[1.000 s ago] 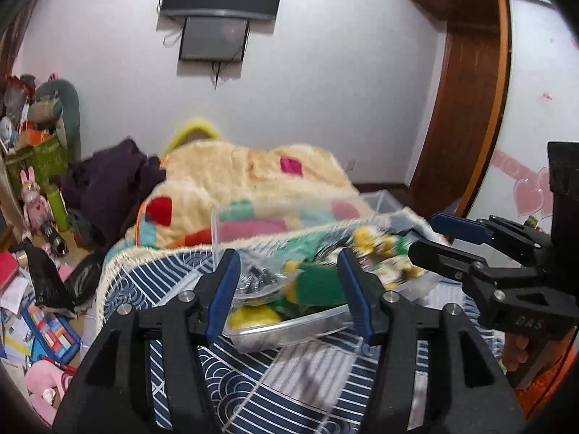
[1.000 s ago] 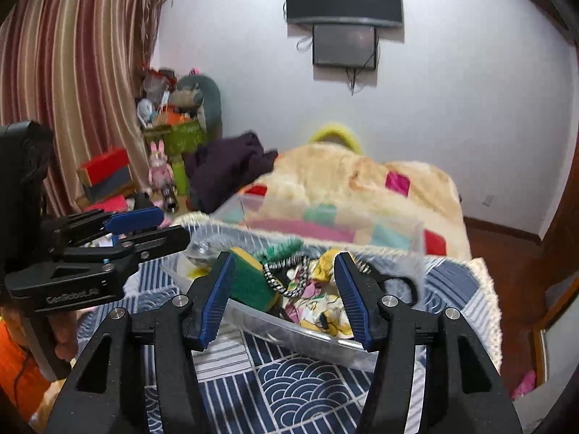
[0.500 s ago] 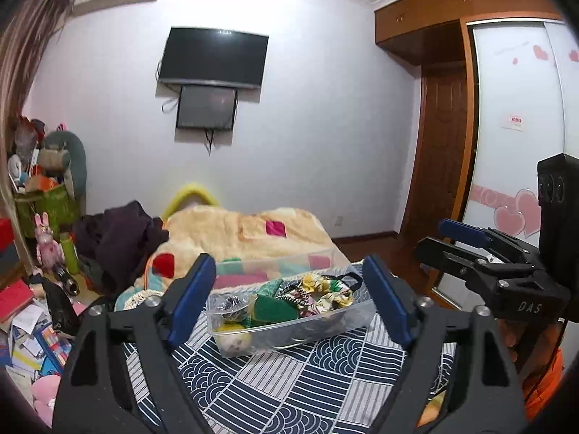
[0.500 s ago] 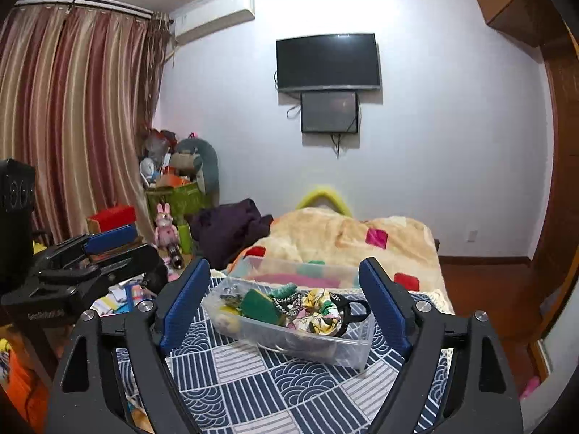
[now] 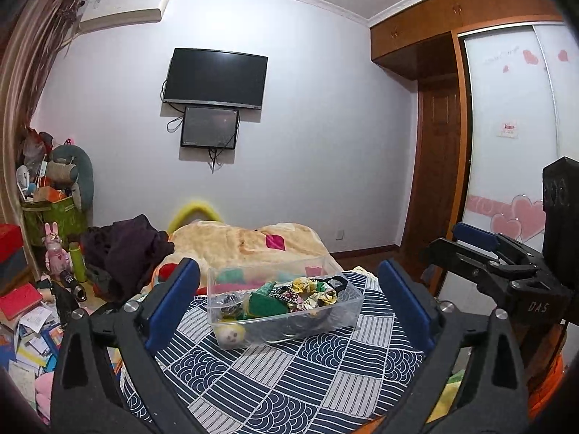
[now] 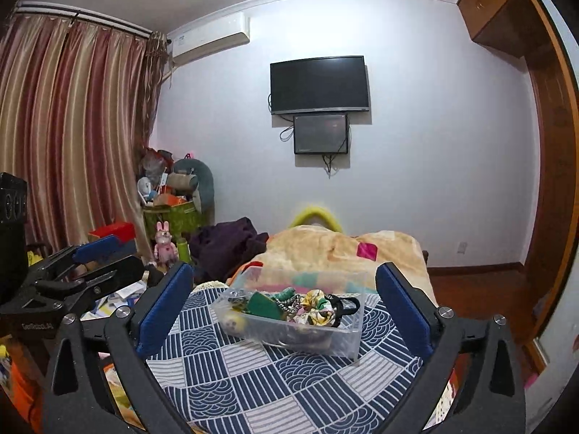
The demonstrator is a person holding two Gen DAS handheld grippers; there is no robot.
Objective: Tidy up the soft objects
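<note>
Blue-padded, the left gripper (image 5: 286, 302) and right gripper (image 6: 284, 305) both hang spread wide and empty, short of the bin (image 5: 289, 320), near to it but not touching. The clear bin sits on the patterned cloth (image 5: 289, 372), heaped with soft things: a green sponge (image 5: 266, 303), scrunchies (image 5: 311, 291). Beyond the bin lies a blanket (image 5: 235, 242). A pinch into that tangle could, I judge, drag out neighbours or tip the light bin.
</note>
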